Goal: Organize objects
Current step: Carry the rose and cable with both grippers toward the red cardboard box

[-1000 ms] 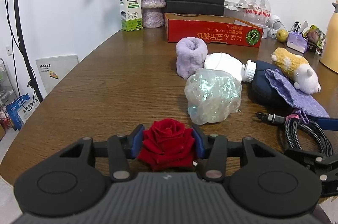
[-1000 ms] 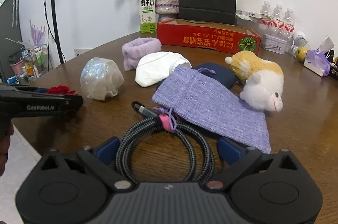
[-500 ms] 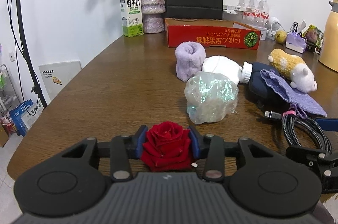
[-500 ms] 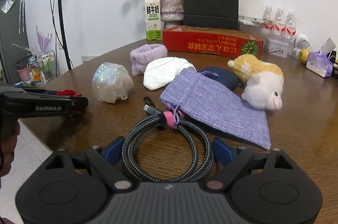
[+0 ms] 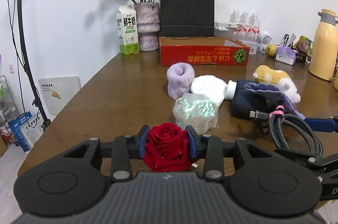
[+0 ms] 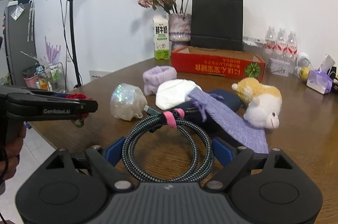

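Observation:
A red rose [image 5: 166,145] sits squeezed between the blue pads of my left gripper [image 5: 168,135], whose jaws are still closing on it, above the table's near edge. In the right wrist view the left gripper [image 6: 84,105] shows at the left with the rose [image 6: 79,95] peeking over it. My right gripper [image 6: 169,145] is shut on a coiled black-and-white braided cable [image 6: 190,129] with a pink tie, both pads against the coil's sides. The cable [image 5: 295,124] hangs lifted at the right of the left wrist view.
On the brown table [image 5: 118,97] lie an iridescent wrapped bundle [image 6: 126,101], a lavender fuzzy band [image 6: 159,76], a white cloth [image 6: 175,93], a purple pouch [image 6: 228,118], a navy case [image 5: 245,101] and a plush hamster [image 6: 259,101]. A red box [image 6: 217,67], milk carton, vase and black bag stand behind.
Both grippers have risen. The left jaws narrowed on the rose. The right jaws drew in onto the cable coil, which came up off the table with them.

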The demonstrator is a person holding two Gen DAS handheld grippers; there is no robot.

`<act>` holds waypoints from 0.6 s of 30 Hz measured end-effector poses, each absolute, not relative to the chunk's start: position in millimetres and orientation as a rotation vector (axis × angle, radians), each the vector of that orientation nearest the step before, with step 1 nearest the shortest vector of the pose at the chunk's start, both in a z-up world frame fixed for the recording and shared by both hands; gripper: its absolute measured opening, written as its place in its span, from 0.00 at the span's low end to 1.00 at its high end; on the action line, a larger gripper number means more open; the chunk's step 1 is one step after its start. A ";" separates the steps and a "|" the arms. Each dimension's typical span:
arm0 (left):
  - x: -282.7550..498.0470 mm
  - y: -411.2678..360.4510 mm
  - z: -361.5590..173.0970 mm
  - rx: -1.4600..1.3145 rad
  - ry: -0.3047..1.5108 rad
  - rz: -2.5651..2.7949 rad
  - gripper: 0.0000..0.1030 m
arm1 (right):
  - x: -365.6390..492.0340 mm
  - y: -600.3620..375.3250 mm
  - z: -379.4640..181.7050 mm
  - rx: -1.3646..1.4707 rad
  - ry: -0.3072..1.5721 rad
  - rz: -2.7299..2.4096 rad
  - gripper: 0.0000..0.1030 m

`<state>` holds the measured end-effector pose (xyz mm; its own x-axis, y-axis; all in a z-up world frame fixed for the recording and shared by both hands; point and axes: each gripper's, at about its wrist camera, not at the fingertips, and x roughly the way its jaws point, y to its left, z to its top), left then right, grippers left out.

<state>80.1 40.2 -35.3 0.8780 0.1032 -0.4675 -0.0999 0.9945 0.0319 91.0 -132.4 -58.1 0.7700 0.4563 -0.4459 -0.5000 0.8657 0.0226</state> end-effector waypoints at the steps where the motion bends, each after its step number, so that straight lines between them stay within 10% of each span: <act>1: 78.5 38.6 -33.1 0.007 0.482 0.102 0.37 | 88.8 -132.4 -56.6 -0.101 0.449 0.522 0.85; 18: 94.9 25.3 -1.5 -0.052 0.446 0.025 0.36 | 92.9 -142.3 -30.2 -0.086 0.342 0.493 0.85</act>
<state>94.9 25.3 -1.5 0.9020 0.0124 -0.4316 -0.0351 0.9984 -0.0447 92.9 -142.3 -30.2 0.8255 0.4489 -0.3421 -0.4774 0.8787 0.0010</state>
